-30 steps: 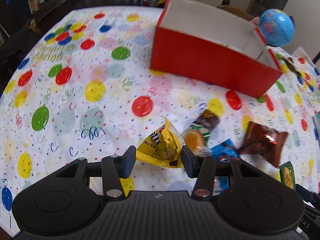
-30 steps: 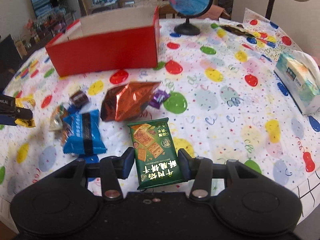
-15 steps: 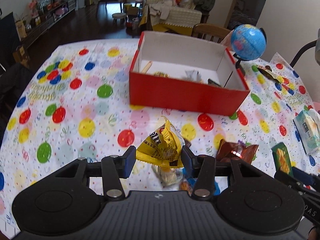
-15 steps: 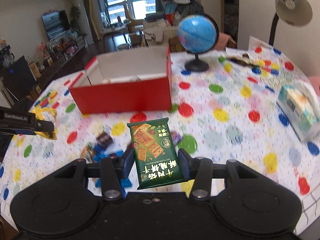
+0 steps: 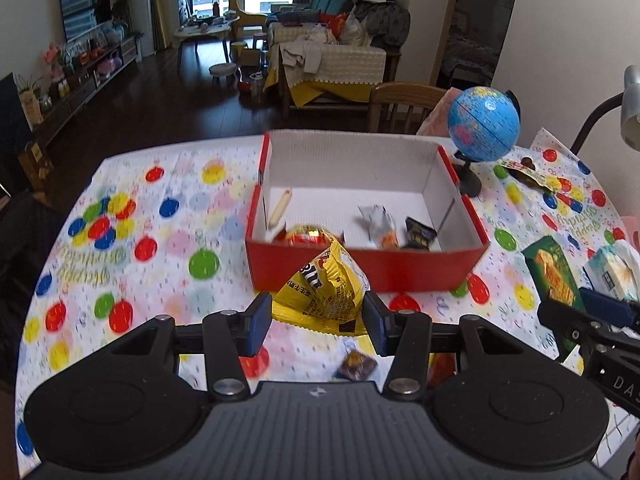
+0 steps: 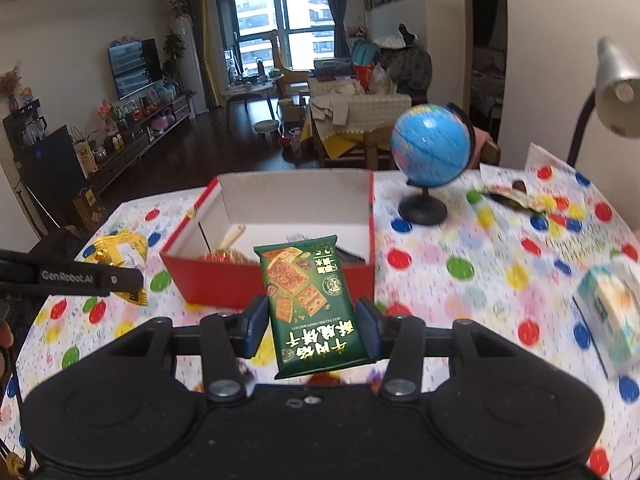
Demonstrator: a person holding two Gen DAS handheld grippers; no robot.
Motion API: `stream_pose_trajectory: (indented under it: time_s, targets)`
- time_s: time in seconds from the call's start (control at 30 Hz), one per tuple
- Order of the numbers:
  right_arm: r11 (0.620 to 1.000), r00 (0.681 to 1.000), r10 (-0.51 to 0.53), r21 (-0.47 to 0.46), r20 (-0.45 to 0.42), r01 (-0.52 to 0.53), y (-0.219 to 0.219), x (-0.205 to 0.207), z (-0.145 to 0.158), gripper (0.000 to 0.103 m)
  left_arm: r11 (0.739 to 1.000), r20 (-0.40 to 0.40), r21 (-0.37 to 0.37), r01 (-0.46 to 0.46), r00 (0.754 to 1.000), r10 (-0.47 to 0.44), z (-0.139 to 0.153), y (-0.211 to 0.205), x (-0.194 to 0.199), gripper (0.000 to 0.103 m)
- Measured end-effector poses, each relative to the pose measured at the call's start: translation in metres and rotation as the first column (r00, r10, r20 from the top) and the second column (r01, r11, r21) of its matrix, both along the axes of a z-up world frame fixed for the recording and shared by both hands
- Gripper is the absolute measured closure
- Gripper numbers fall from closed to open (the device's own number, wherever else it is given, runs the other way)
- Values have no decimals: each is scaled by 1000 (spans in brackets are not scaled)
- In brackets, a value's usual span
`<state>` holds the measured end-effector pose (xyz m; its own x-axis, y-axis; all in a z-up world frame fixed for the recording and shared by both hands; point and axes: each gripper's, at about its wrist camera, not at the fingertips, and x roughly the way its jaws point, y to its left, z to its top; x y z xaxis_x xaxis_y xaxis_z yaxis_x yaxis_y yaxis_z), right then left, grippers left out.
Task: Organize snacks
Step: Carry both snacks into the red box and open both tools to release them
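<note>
Left wrist: left gripper (image 5: 316,322) clamps yellow candy bag (image 5: 324,286) | right gripper (image 6: 311,326) clamps green cracker packet (image 6: 310,304)

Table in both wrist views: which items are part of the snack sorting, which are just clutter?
Job:
- yellow candy bag in left gripper
- green cracker packet in right gripper
- red box, snacks already inside
- dark wrapped candy loose on the table

Lying about:
- globe
- tissue pack
- desk lamp
- balloon-print tablecloth
</note>
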<state>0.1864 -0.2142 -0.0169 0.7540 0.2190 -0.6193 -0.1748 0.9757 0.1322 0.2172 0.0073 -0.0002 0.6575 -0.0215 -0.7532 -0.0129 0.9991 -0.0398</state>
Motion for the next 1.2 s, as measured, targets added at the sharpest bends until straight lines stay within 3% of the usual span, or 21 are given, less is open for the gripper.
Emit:
stream_pose_trajectory:
  time_s: [0.53,0.87,1.2]
  targets:
    - [1000,999,6,-23,-34,-7,31,90,-2,57,997,-16,72,37,999,-36,-3,11,96,55]
    - [998,996,-8,-59,-92,3,53,141,-29,57,994,-77,93,48,996,-41,-38,18,161,55]
    - [995,987,5,-101,-163,-22,72,182,-67,57,986,-137,119,119,985,-103,-80,15,211,55]
